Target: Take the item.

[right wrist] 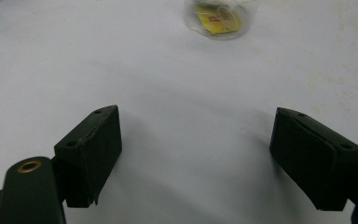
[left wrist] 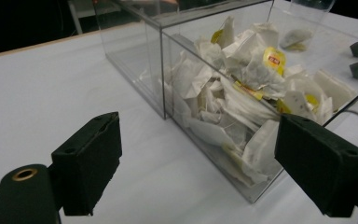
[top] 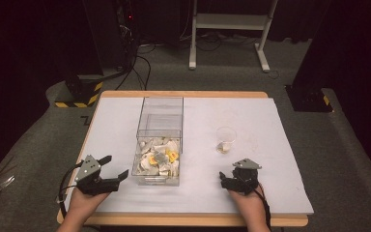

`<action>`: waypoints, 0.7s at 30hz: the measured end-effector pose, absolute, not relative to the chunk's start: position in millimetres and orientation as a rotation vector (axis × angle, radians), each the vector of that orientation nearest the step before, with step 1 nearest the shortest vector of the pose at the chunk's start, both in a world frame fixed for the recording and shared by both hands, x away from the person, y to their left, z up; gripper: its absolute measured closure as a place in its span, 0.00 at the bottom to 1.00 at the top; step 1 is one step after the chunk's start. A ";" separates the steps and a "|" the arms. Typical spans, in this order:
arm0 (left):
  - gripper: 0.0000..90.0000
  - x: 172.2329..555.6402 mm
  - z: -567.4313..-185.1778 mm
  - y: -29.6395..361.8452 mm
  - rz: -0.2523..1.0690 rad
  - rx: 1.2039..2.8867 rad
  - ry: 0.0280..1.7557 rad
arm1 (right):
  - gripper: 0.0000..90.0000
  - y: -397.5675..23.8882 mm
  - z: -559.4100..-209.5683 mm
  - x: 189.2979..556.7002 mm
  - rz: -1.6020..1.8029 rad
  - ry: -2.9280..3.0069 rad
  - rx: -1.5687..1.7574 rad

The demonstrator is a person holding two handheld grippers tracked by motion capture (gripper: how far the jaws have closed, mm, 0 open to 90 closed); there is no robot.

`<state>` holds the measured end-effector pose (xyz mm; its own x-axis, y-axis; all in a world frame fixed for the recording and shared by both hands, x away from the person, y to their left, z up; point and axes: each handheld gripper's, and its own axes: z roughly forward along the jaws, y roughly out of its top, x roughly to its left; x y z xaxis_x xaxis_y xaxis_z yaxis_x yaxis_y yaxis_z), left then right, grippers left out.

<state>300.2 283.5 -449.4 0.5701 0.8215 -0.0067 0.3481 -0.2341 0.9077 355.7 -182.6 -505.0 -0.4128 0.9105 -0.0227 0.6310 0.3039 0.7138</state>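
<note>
- Dark room all round, with a grey carpeted floor; before me stands the white-topped table with a pale wooden edge (top: 251, 193).
- Near the table's middle sits the clear plastic rectangular box (top: 159, 126), long, with a divider across it; the compartment nearer to me is heaped with white paper tea bags with yellow tags (top: 159, 158), the far compartment looks bare.
- My left gripper (top: 115, 167) hangs just left of the box's near end, jaws aimed toward it, not touching.
- Its fingers are spread wide with nothing between them; in the left gripper view the box's near corner (left wrist: 251, 193) and the tea-bag heap (left wrist: 242, 88) lie just ahead.
- My right gripper (top: 223, 180) rests low over the table at the near right, well apart from the box.
- In the right gripper view its fingers (right wrist: 91, 149) stand spread, bare white tabletop between them.
- Ahead of that gripper stands a small clear plastic cup (top: 225, 140) holding a tea bag with a yellow tag (right wrist: 218, 18).
</note>
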 end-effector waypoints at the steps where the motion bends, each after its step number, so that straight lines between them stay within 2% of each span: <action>1: 0.17 300.2 -449.4 283.5 0.604 1.820 0.957 | 0.19 -182.6 -505.0 355.7 0.885 2.151 1.372; 5: 0.17 297.7 -449.5 278.7 0.572 1.794 0.936 | 0.18 -182.8 -505.0 356.2 0.885 2.155 1.374; 21: 0.15 297.2 -464.0 263.5 0.500 1.865 0.881 | 0.19 -182.9 -505.0 356.2 0.885 2.155 1.375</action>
<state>297.2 263.5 -464.0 0.6528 0.7566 -0.0380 0.3555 -0.2617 0.8973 356.2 -182.9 -505.0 -0.4138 0.9102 -0.0193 0.6338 0.3032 0.7116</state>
